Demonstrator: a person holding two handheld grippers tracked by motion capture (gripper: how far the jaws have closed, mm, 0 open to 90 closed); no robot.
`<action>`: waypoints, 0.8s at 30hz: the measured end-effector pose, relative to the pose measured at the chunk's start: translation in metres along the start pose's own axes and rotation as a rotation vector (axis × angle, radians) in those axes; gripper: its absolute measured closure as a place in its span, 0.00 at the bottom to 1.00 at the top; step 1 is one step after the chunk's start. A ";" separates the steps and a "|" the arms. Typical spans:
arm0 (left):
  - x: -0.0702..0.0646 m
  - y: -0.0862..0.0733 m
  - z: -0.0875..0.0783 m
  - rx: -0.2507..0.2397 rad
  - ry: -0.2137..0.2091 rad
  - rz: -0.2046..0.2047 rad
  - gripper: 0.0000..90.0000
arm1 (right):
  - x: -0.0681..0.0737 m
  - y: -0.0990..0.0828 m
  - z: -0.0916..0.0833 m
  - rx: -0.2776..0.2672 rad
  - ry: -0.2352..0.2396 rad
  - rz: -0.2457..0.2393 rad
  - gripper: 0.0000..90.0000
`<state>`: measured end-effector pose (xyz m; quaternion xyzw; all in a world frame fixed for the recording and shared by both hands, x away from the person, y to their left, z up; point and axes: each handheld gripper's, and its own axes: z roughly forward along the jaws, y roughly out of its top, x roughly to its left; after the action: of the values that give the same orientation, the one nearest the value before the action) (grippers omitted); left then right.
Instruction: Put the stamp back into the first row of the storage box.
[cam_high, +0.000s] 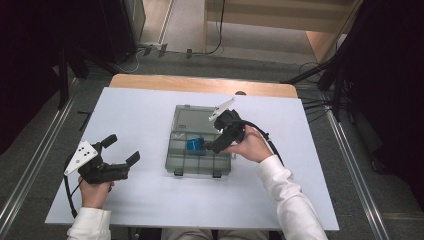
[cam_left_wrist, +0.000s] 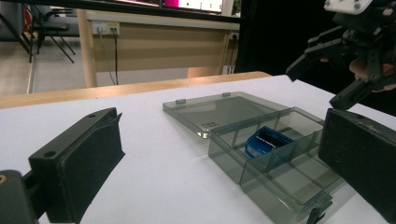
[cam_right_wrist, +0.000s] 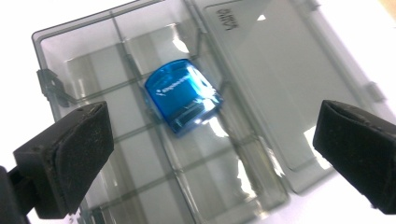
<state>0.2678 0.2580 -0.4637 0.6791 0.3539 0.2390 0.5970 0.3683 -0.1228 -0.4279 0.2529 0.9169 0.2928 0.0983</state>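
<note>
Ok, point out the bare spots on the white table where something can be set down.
Free: the white table left of the clear organizer box, above the left gripper; also the near strip below the box. Crowded: around the right gripper over the blue item.
</note>
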 end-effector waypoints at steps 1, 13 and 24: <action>0.000 0.000 0.000 0.000 -0.001 0.001 0.00 | 0.000 -0.001 -0.004 -0.010 -0.015 0.006 0.00; -0.001 0.000 0.001 -0.007 -0.008 -0.006 0.00 | -0.005 -0.031 -0.041 -0.060 -0.083 0.091 0.00; -0.001 0.000 0.001 0.009 -0.002 0.015 0.00 | -0.005 -0.075 -0.066 -0.161 -0.170 0.233 0.00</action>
<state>0.2677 0.2563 -0.4642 0.6847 0.3491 0.2413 0.5925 0.3207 -0.2102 -0.4181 0.3729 0.8431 0.3524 0.1609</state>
